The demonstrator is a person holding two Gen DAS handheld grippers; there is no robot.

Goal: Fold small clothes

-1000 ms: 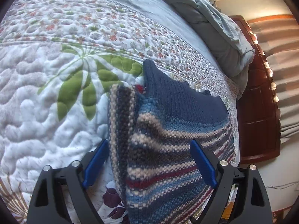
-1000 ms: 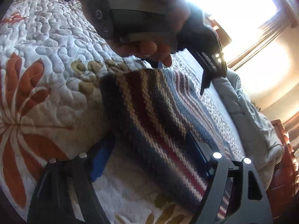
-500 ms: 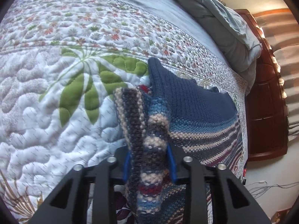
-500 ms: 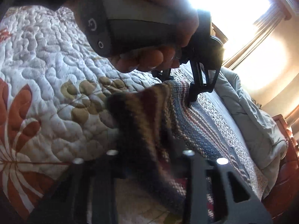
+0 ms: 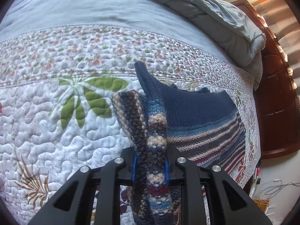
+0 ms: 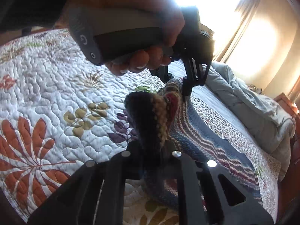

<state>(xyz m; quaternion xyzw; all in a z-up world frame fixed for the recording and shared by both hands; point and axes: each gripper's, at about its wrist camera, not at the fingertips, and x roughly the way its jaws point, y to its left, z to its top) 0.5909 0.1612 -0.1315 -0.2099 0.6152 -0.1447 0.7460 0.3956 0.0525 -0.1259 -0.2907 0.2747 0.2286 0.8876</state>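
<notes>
Navy, blue, cream and maroon striped sweater (image 5: pixel 198 123), white floral quilt (image 5: pixel 56 127)

quilted bed (image 5: pixel 56 131), striped knit sweater (image 5: pixel 202 120), rumpled duvet (image 5: pixel 225 18)

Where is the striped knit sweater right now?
The striped knit sweater lies on the floral quilt, right of the green leaf print in the left wrist view; the left tongs are closing on one bunched edge, and the right tongs pinch another.

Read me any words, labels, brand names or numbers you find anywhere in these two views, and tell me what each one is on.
No readable text in either view.
Grey handle of the left gripper: a round symbol only, no letters.
Striped knitted sweater: no label showing.
Floral quilted bedspread: pattern only.
</notes>
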